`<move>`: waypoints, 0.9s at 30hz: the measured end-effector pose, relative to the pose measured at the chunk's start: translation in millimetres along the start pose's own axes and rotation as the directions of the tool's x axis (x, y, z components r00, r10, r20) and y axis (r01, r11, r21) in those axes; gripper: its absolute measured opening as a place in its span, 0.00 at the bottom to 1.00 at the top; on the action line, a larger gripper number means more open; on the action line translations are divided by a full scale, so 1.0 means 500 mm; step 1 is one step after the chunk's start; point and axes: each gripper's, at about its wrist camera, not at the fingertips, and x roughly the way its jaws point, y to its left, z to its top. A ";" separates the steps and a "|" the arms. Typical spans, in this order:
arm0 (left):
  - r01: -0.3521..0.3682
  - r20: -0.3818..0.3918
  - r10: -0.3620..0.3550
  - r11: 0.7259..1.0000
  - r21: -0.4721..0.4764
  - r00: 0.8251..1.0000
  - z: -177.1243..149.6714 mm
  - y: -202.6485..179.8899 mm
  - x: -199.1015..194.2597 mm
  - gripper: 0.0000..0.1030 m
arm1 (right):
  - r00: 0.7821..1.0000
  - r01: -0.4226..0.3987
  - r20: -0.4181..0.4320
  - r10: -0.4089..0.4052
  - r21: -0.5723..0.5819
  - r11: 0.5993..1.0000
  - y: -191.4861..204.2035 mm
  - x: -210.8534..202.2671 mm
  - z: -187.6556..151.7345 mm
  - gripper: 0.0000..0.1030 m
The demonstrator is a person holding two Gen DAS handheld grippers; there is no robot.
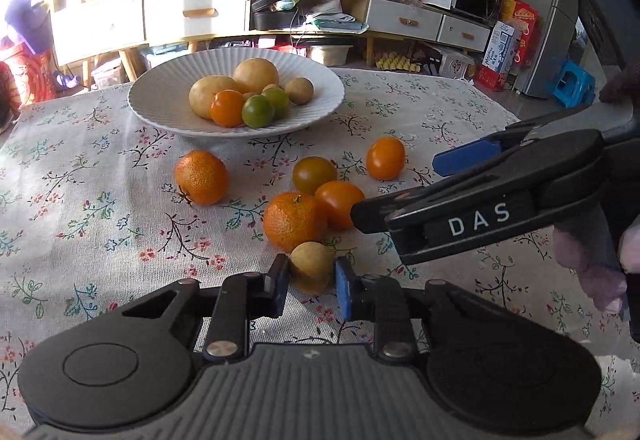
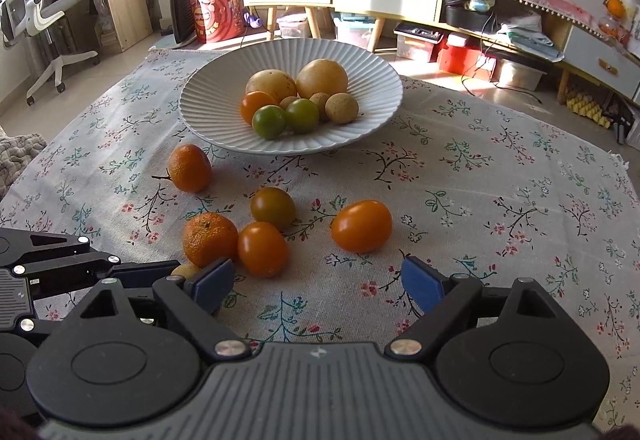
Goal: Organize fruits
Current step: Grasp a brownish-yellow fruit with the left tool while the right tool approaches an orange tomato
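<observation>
Left tongs (image 1: 312, 274) clamped on a small tan fruit (image 1: 311, 268) resting on the bench (image 1: 100, 208), presumably bound for the white bowl (image 1: 160, 96); right tongs (image 2: 318, 282) apart, empty, near the loose oranges.

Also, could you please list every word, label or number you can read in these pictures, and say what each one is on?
"DAS": white letters on the black body of the right tongs, seen from the left wrist view.
Blue and white box by the fridge: printed text, too small to read.
Red drum on the floor: printed characters, too blurred to read.
</observation>
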 end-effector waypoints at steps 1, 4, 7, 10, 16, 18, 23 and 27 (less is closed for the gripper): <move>-0.002 -0.001 0.002 1.000 -0.002 1.000 0.001 0.002 -0.002 0.15 | 1.000 -0.002 -0.001 0.002 -0.001 1.000 0.000 0.000 0.001 0.85; -0.014 -0.001 0.014 1.000 -0.002 1.000 0.003 0.009 -0.010 0.15 | 1.000 -0.008 -0.004 0.008 0.000 1.000 0.003 0.002 0.003 0.79; -0.019 -0.004 0.019 1.000 -0.011 1.000 0.002 0.018 -0.016 0.15 | 1.000 -0.022 -0.005 0.022 0.004 1.000 0.004 0.005 0.005 0.76; -0.024 -0.010 0.024 1.000 -0.016 1.000 0.000 0.025 -0.019 0.15 | 0.999 -0.033 -0.007 0.033 0.004 0.999 0.009 0.009 0.007 0.73; -0.033 -0.020 0.032 0.999 -0.037 0.999 -0.003 0.038 -0.024 0.15 | 0.999 -0.038 -0.019 0.038 -0.014 0.999 0.023 0.022 0.011 0.59; -0.031 -0.021 0.030 0.999 -0.042 0.999 -0.003 0.041 -0.025 0.15 | 0.999 -0.041 -0.023 0.040 -0.013 0.999 0.024 0.025 0.012 0.54; -0.032 -0.025 0.030 0.998 -0.046 0.999 -0.005 0.044 -0.028 0.15 | 0.998 -0.056 -0.020 0.056 -0.004 0.998 0.022 0.030 0.013 0.53; -0.032 -0.025 0.031 0.998 -0.050 0.999 -0.005 0.046 -0.030 0.15 | 0.997 -0.071 -0.013 0.071 -0.019 0.997 0.030 0.032 0.013 0.48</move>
